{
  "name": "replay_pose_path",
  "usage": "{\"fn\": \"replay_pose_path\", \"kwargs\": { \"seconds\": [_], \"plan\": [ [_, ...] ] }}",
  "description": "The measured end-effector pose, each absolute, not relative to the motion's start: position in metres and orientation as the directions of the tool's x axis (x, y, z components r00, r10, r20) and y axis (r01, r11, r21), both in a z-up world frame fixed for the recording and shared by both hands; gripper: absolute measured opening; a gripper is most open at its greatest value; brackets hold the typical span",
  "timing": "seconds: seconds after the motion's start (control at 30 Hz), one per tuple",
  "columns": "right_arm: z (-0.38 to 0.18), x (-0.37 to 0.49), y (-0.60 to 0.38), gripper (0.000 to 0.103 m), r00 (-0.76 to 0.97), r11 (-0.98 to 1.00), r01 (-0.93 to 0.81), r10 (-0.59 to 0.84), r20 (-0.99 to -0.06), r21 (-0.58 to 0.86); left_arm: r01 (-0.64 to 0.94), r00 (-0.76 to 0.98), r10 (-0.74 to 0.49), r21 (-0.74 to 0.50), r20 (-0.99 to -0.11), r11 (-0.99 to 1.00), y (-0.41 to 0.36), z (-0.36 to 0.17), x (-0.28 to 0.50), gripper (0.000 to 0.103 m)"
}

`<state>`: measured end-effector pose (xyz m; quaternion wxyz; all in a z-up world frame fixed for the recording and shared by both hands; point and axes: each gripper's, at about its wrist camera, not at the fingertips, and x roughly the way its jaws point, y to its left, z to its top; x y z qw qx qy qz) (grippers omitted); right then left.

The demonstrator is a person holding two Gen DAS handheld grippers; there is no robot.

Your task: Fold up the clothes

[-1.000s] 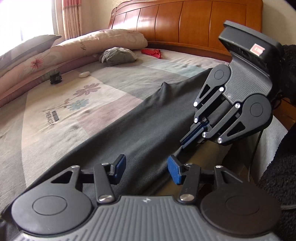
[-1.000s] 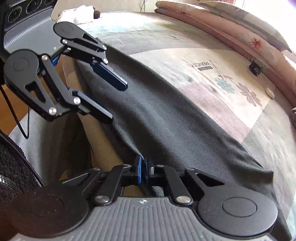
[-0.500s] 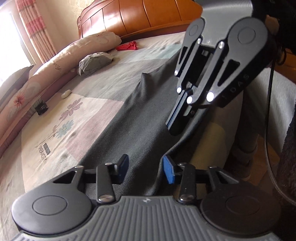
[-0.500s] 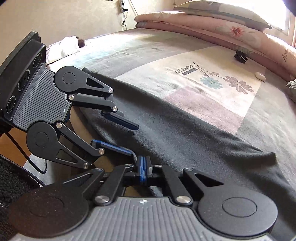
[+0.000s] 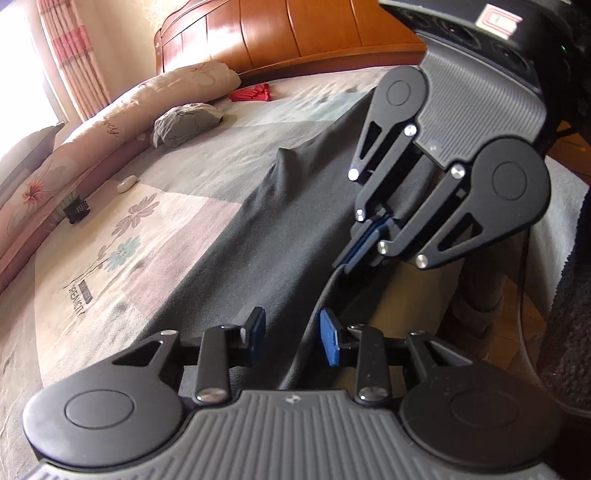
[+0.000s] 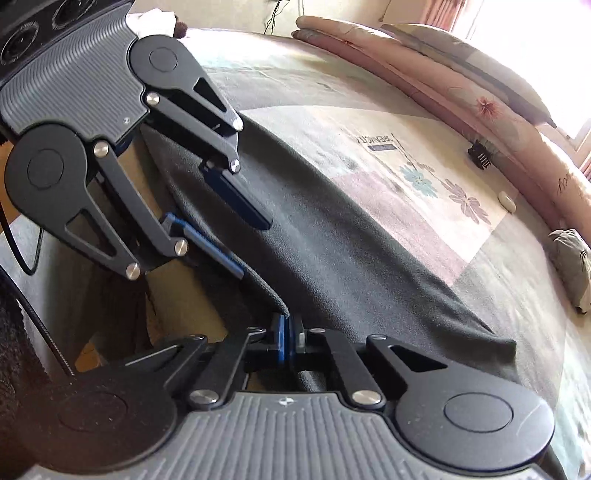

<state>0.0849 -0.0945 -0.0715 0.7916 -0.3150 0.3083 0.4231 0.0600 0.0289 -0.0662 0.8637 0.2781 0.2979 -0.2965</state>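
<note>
A dark grey garment (image 5: pixel 266 236) lies stretched along the near edge of the bed; it also fills the right wrist view (image 6: pixel 362 266). My right gripper (image 6: pixel 287 336) is shut on the garment's near hem, and it shows in the left wrist view (image 5: pixel 364 243) with its pads pressed together on the cloth edge. My left gripper (image 5: pixel 291 338) is open, its blue pads straddling the same hem without closing. In the right wrist view the left gripper (image 6: pixel 243 240) sits just beyond mine, one finger above the cloth and one below it.
The floral bedspread (image 5: pixel 122 236) carries a crumpled grey cloth (image 5: pixel 188 120), a red item (image 5: pixel 253 92), a small white object (image 5: pixel 126 183) and a black clip (image 5: pixel 76 210). Pillows (image 5: pixel 92 136) line the far side. A wooden headboard (image 5: pixel 295 33) stands behind. The floor drops off at right.
The left gripper has moved in along the hem, close to the right gripper. The right gripper stays shut on the hem, and both views have tilted.
</note>
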Motion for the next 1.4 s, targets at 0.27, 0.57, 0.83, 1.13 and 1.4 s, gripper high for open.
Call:
{"fn": "replay_pose_path", "kwargs": {
  "seconds": [0.27,0.57,0.83,1.13,1.4],
  "plan": [
    [-0.057,0.089,-0.105,0.004,0.439,0.494,-0.853,0.509,-0.74,-0.167,0.677,0.654,-0.309,0.353,-0.69,0.645,0.019,-0.077,0.063,0.022],
    [-0.08,0.077,-0.102,0.003,0.547,0.47,-0.808,0.379,-0.746,-0.354,0.638,0.657,-0.317,0.281,-0.684,0.717,0.034,-0.071,0.068,0.002],
    [-0.066,0.076,-0.106,0.003,0.474,0.464,-0.843,0.404,-0.783,-0.271,0.676,0.575,-0.358,0.181,-0.736,0.715,0.053,-0.062,0.065,0.001],
    [-0.071,0.086,-0.107,0.013,0.403,0.496,-0.852,0.421,-0.812,-0.166,0.656,0.537,-0.332,0.137,-0.776,0.742,0.071,-0.072,0.058,0.001],
    [-0.036,0.105,-0.113,0.023,0.351,0.524,-0.852,0.562,-0.749,-0.006,0.595,0.616,-0.307,0.173,-0.725,0.785,0.103,-0.037,0.053,0.007]
  ]
}}
